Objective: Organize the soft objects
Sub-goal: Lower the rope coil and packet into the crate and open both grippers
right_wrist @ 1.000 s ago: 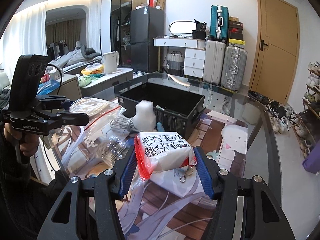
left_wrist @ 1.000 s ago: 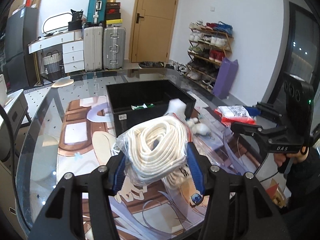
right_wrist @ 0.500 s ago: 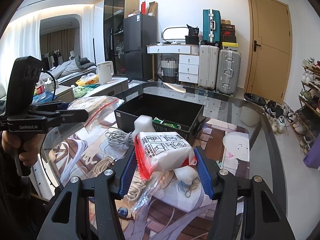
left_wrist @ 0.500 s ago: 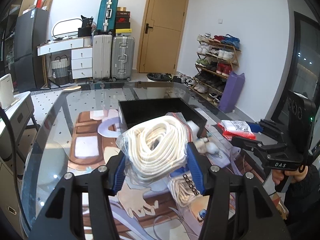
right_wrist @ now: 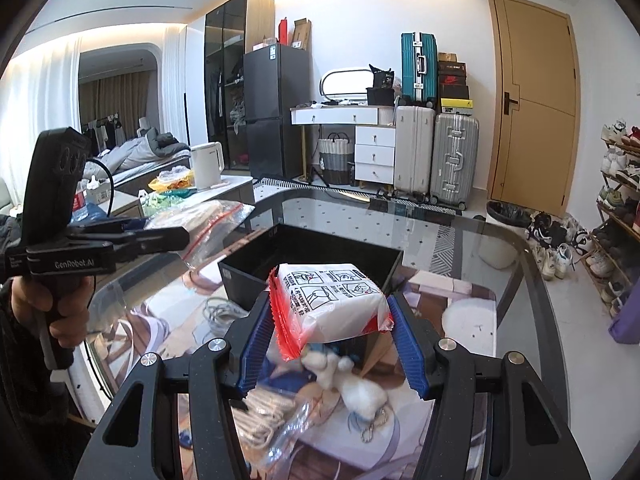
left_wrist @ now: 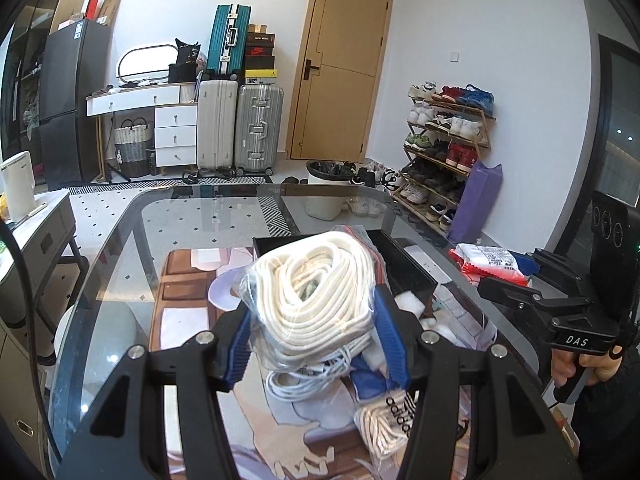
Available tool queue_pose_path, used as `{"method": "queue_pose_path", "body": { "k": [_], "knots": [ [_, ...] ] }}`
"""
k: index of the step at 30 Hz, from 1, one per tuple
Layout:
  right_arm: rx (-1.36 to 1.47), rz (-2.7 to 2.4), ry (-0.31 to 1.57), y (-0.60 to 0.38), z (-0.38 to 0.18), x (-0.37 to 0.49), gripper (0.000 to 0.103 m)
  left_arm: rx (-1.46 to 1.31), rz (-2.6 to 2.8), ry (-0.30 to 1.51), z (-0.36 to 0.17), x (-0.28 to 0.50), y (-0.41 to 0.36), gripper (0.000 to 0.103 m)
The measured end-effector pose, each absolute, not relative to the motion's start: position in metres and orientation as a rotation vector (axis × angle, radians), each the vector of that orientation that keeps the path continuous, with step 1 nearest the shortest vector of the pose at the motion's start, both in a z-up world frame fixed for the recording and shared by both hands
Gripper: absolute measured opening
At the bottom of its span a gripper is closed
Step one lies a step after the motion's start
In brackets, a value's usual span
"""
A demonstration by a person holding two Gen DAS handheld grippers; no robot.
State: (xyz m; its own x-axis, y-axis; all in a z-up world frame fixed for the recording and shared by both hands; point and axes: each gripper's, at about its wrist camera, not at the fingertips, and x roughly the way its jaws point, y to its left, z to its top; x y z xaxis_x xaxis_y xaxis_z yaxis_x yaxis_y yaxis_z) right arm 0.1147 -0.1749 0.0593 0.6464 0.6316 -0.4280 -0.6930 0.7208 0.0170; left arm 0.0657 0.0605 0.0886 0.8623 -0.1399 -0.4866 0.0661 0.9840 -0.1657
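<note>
Right gripper (right_wrist: 332, 340) clamps a white packet with red crimped edges (right_wrist: 334, 304), blue pads pressed on both sides, held above the glass table (right_wrist: 460, 236). Black bin (right_wrist: 312, 256) sits just behind the packet. Below it lie a white plush toy (right_wrist: 352, 384) and bagged rope (right_wrist: 264, 420). At left, a hand holds the left gripper (right_wrist: 176, 236) with a clear zip bag (right_wrist: 200, 220).

- I've lifted the left tongs (left_wrist: 316, 344) with the bagged white rope (left_wrist: 316, 300); it now covers most of the black bin (left_wrist: 404, 264).
- My right tongs (right_wrist: 332, 346) rose too, the white packet (right_wrist: 332, 300) overlapping the bin's near wall.
</note>
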Motion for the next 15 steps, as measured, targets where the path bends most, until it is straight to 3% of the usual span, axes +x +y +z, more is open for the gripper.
{"method": "queue_pose_path", "body": {
  "k": [15],
  "knots": [
    [-0.141, 0.748, 0.407, -0.157, 0.075, 0.145, 0.058, -0.133, -0.067, 0.502, 0.09, 0.096, 0.069, 0.054]
  ]
}}
